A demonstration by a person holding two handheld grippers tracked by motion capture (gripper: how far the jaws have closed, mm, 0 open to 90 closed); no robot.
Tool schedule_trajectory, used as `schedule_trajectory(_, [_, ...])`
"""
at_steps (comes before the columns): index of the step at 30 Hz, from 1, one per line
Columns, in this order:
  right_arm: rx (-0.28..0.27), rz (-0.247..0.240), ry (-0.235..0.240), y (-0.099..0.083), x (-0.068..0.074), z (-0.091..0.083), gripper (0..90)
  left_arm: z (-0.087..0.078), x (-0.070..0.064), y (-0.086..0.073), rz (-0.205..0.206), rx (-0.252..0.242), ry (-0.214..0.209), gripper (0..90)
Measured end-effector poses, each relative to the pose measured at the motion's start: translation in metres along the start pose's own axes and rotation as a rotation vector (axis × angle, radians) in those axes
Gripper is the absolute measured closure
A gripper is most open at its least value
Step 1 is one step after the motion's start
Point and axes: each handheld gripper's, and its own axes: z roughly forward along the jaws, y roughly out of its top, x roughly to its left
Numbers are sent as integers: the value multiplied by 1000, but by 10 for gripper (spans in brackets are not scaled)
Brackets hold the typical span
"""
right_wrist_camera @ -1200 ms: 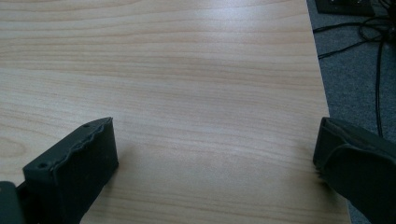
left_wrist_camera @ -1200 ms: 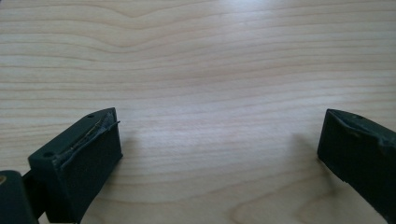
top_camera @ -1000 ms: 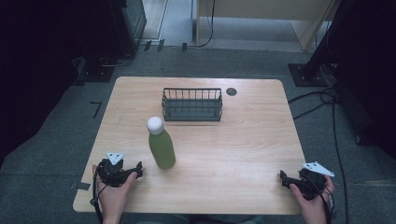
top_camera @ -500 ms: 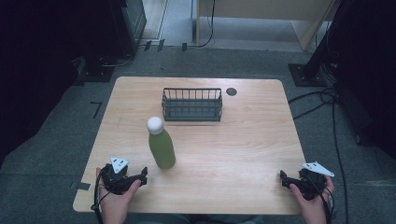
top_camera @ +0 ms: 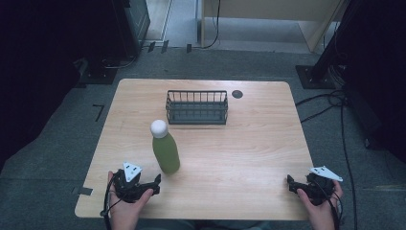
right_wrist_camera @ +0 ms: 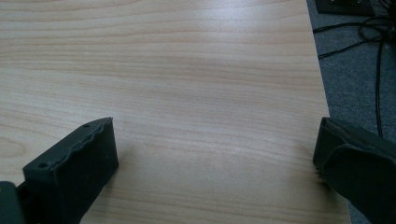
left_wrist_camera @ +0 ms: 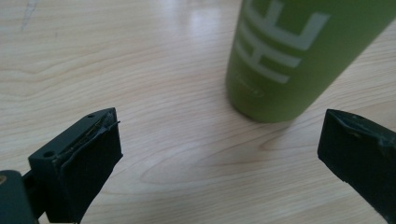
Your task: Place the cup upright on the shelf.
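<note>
A green bottle (top_camera: 165,152) with a white cap stands upright on the wooden table (top_camera: 239,143), left of centre. In the left gripper view the bottle (left_wrist_camera: 289,60) with its white lettering rises just ahead of the jaws, a little right of their middle. My left gripper (top_camera: 154,182) is open near the table's front left, its tips a short way from the bottle's base, touching nothing. At the front right corner my right gripper (top_camera: 290,182) is open over bare wood (right_wrist_camera: 187,93), holding nothing.
A dark wire basket (top_camera: 197,107) sits at the back centre of the table, with a round cable hole (top_camera: 237,94) to its right. Cables (top_camera: 330,103) lie on the grey floor right of the table. The table's right edge (right_wrist_camera: 322,93) runs close to the right gripper.
My left gripper has moved to the right, closer to the bottle's base. The right gripper and the bottle have stayed where they were.
</note>
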Motion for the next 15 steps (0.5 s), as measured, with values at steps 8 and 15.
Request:
schedule_trajectory(8, [0, 0, 0, 0, 0, 0, 0, -6, -12, 14, 7, -58, -45, 8])
schedule_trajectory(15, [0, 0, 0, 0, 0, 0, 0, -8, -20, 31, 8, -124, -42, 132])
